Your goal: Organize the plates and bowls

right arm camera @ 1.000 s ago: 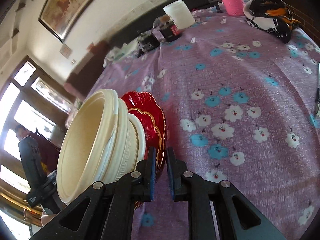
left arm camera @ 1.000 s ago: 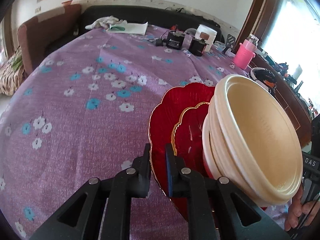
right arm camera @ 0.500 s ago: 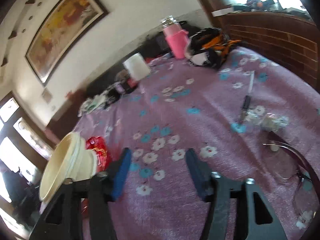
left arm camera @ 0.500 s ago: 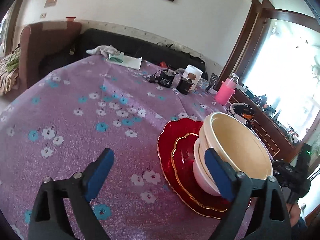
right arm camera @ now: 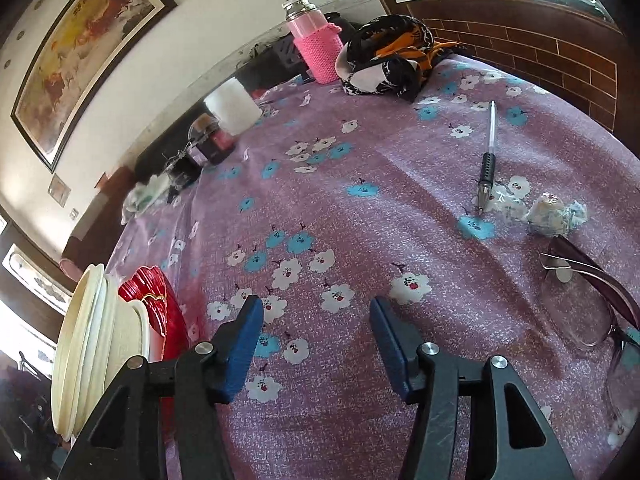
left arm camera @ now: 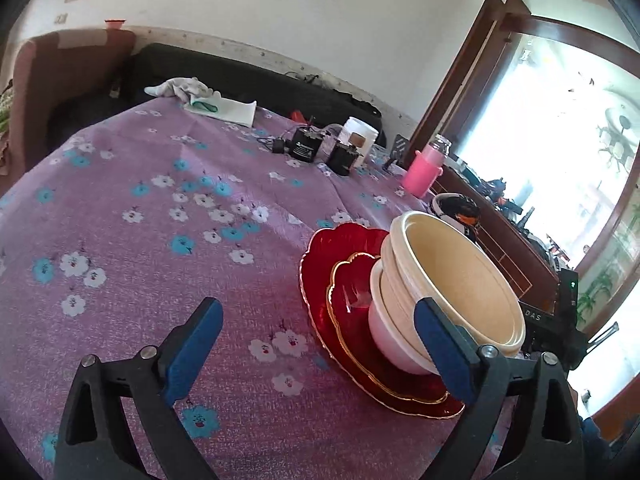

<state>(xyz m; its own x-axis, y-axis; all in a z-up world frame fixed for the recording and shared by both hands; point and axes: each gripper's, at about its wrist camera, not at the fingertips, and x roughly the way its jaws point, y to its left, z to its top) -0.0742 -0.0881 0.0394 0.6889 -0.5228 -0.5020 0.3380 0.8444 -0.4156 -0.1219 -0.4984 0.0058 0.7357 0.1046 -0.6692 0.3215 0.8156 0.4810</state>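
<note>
Room: white wall with a framed painting [right arm camera: 76, 52] above a dark sofa [left arm camera: 240, 80]; bright window at my right in the left wrist view.
Table: purple flowered cloth [left arm camera: 140, 220] covers the table.
Left tool: my left tool [left arm camera: 316, 344] is spread wide and holds nothing; its right finger [left arm camera: 444, 352] sits in front of the bowls, though I cannot tell whether it touches them.
Right tool: my right tool [right arm camera: 316, 344] is also parted wide and empty, over bare cloth, with the stack off to its left.
Plates: a large red plate [left arm camera: 324, 256] lies on the cloth with a smaller gold-rimmed red plate [left arm camera: 348, 292] on top of it.
Bowls: cream bowls [left arm camera: 460, 280] are nested together and stand on the smaller plate.
Far edge: a pink bottle [right arm camera: 316, 40], a white jar [right arm camera: 232, 104] and small black boxes [left arm camera: 304, 146].
Right side: a pen [right arm camera: 488, 156], a crumpled wrapper [right arm camera: 552, 212] and glasses [right arm camera: 588, 304] lie on the cloth.
</note>
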